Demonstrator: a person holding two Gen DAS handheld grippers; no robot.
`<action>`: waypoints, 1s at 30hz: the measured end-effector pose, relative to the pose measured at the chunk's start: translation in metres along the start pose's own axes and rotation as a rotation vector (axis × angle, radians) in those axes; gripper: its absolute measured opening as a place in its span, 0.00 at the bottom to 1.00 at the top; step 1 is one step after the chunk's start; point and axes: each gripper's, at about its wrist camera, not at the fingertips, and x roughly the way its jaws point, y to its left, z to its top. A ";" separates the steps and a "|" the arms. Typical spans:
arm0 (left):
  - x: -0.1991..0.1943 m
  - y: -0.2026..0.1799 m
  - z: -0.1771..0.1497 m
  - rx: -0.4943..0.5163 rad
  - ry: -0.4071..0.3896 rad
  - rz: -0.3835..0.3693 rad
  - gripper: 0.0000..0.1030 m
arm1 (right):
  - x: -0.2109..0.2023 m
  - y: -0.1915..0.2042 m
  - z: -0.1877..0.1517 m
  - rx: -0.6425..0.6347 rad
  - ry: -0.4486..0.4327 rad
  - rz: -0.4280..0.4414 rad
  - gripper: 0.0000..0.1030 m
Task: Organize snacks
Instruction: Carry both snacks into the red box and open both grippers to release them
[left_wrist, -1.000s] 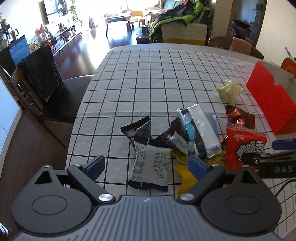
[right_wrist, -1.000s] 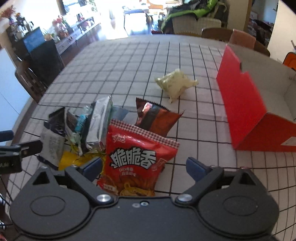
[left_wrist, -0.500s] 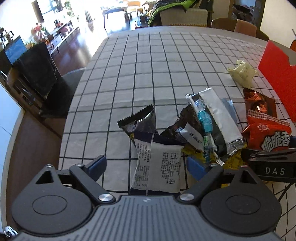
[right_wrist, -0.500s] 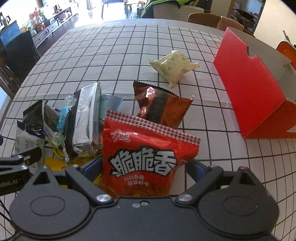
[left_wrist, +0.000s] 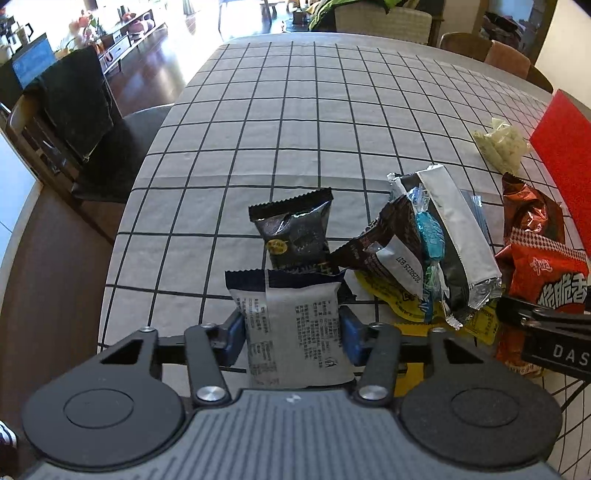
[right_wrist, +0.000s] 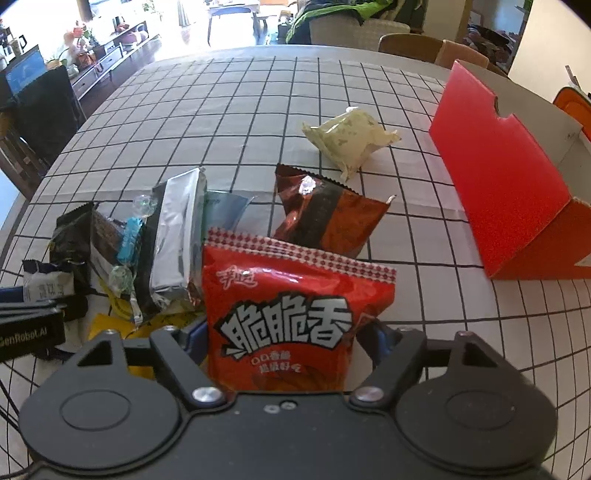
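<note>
My left gripper (left_wrist: 291, 328) is shut on a white snack packet with a dark blue top (left_wrist: 295, 325); its blue pads press both sides. My right gripper (right_wrist: 284, 339) is shut on a red chip bag with white lettering (right_wrist: 291, 314), which also shows in the left wrist view (left_wrist: 546, 280). Between them lies a pile: a black packet (left_wrist: 295, 232), a dark brown packet (left_wrist: 384, 247), a silver packet (left_wrist: 458, 236), a blue-wrapped candy (left_wrist: 428, 229) and a yellow packet (left_wrist: 402, 299). A brown-red bag (right_wrist: 325, 218) lies behind the red bag.
An open red box (right_wrist: 506, 173) stands at the right on the checked tablecloth (right_wrist: 240, 110). A pale green bag (right_wrist: 351, 140) lies left of it. A dark chair (left_wrist: 85, 125) stands at the table's left edge. The left gripper's body (right_wrist: 29, 325) shows in the right wrist view.
Both grippers moved forward and closed: the left one on the white packet, the right one on the red chip bag. Both were open before.
</note>
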 end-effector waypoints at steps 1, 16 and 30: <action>0.000 0.001 -0.001 -0.004 -0.001 0.002 0.48 | 0.000 -0.001 -0.001 0.006 0.001 0.006 0.72; -0.030 0.016 -0.022 -0.069 -0.006 -0.035 0.47 | -0.034 -0.031 -0.012 0.079 -0.047 0.040 0.71; -0.111 -0.010 -0.019 -0.010 -0.104 -0.139 0.47 | -0.112 -0.057 -0.017 0.046 -0.111 0.054 0.71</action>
